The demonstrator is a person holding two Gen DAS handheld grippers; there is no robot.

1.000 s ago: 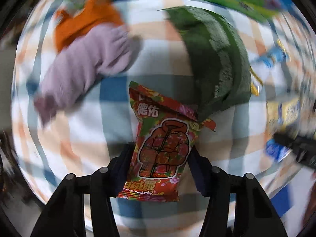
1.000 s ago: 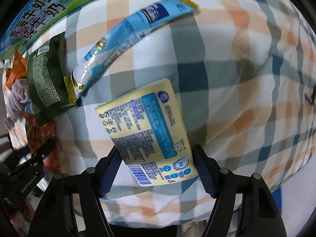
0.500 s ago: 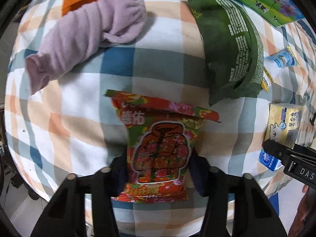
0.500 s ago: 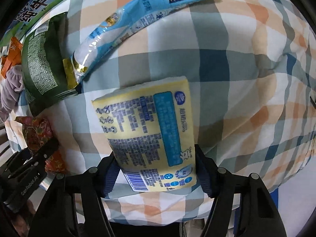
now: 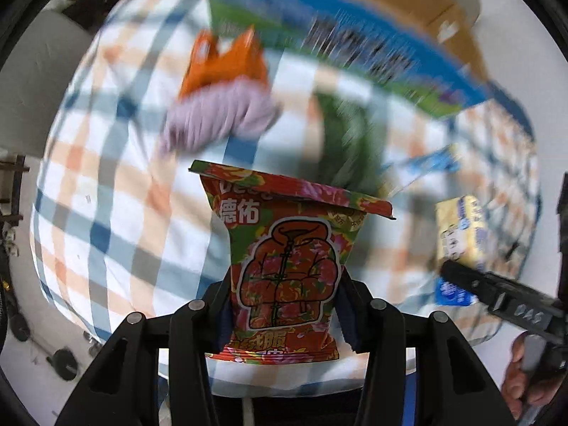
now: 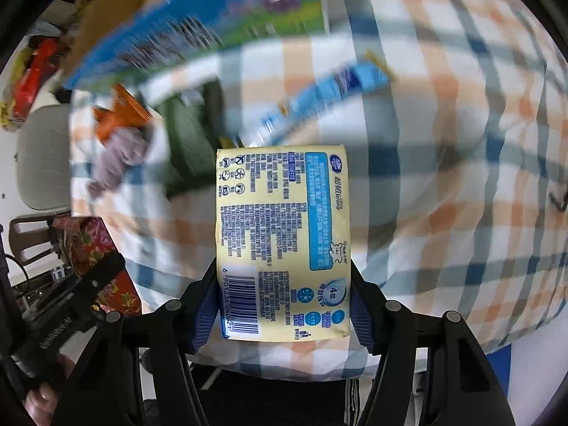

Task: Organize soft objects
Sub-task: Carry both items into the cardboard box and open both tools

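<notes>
Each gripper pinches a packet above the checked cloth (image 6: 461, 113), left gripper (image 5: 284, 314) a red snack bag (image 5: 284, 262), right gripper (image 6: 284, 305) a yellow tissue pack (image 6: 284, 234), probably for sorting

Motion blur smears the purple cloth (image 5: 216, 124) and green bag (image 5: 349, 145).

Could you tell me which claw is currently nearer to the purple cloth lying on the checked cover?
Left. The left claw, shut on the red floral packet, sits just below the purple cloth. The right claw, holding the yellow packet, is farther to its right.
</notes>
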